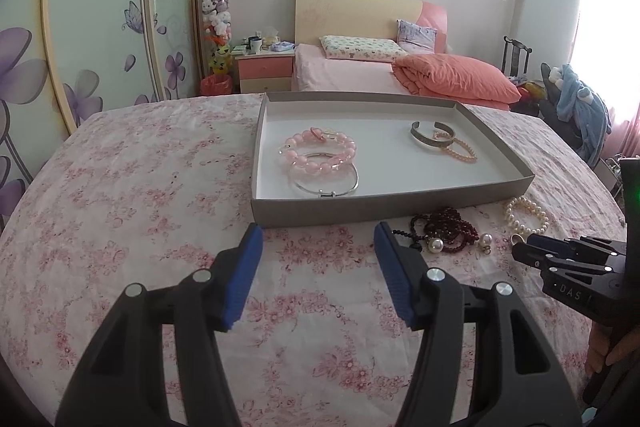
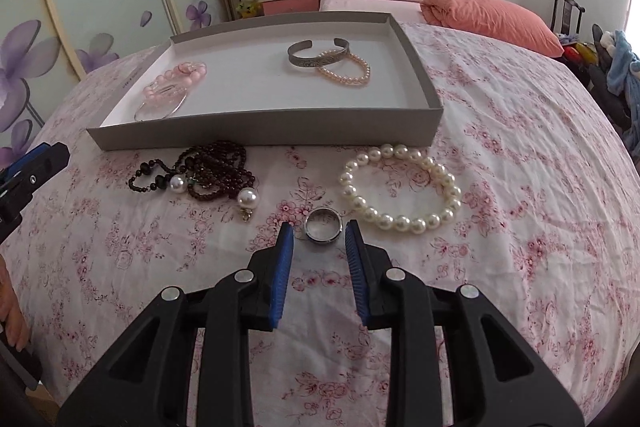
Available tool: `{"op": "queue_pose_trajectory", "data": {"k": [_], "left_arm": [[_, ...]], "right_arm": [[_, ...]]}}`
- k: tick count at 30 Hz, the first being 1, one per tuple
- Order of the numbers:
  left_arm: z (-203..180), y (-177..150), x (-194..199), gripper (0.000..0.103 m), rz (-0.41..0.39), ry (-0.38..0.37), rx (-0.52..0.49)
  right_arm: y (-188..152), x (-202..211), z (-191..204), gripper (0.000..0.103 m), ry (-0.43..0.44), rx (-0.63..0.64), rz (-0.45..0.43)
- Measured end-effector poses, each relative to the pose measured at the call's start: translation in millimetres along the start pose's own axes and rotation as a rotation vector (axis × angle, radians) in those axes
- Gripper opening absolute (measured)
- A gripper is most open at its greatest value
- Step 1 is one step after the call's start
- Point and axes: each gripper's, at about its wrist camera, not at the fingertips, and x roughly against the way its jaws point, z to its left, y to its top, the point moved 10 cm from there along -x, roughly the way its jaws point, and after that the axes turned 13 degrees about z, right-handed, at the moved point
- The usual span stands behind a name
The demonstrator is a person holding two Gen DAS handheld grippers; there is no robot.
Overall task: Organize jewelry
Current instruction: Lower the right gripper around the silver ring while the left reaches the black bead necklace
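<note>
Bedroom w/ a floral-sheeted bed (image 1: 140,187) as the work surface, grey tray (image 1: 360,211) sitting on it.

Left wrist view: left gripper (image 1: 318,239) is roughly half open, nothing between the blue pads, hovering over bare sheet just short of the tray's near wall. Inside the tray: pink bead bracelets (image 1: 320,149), silver bangle (image 1: 326,181), metal cuff (image 1: 434,137). Right gripper (image 1: 524,247) pokes in from the right edge, can't tell its opening from here.

Right wrist view: right gripper (image 2: 319,231) is only narrowly open, silver ring (image 2: 323,223) lying on the sheet btwn the tips, pads not pressing it afaict. Pearl bracelet (image 2: 400,187) just right of the ring, dark bead strand (image 2: 208,167) left. That ring doesn't show in the left view at all.
</note>
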Motion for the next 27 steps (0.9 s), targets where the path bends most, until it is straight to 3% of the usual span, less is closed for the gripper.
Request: {"op": "queue_pose_trajectory", "data": {"k": [9, 11, 15, 20, 27], "left_arm": [[-1, -1, -3, 0.058, 0.014, -0.001, 0.0], [-2, -2, -4, 0.058, 0.017, -0.003, -0.003], [-6, -3, -6, 0.058, 0.027, -0.01, -0.018], [-19, -6, -23, 0.057, 0.093, -0.053, -0.036], [-38, -6, -61, 0.046, 0.208, -0.12, -0.024]], "right_arm": [[9, -7, 3, 0.028, -0.02, 0.01, -0.004], [9, -7, 3, 0.023, -0.021, 0.009, -0.009], [1, -5, 6, 0.023, -0.01, 0.021, -0.009], [-8, -1, 10, 0.023, -0.011, 0.036, -0.017], [-9, 0, 10, 0.023, -0.016, 0.049, -0.027]]}}
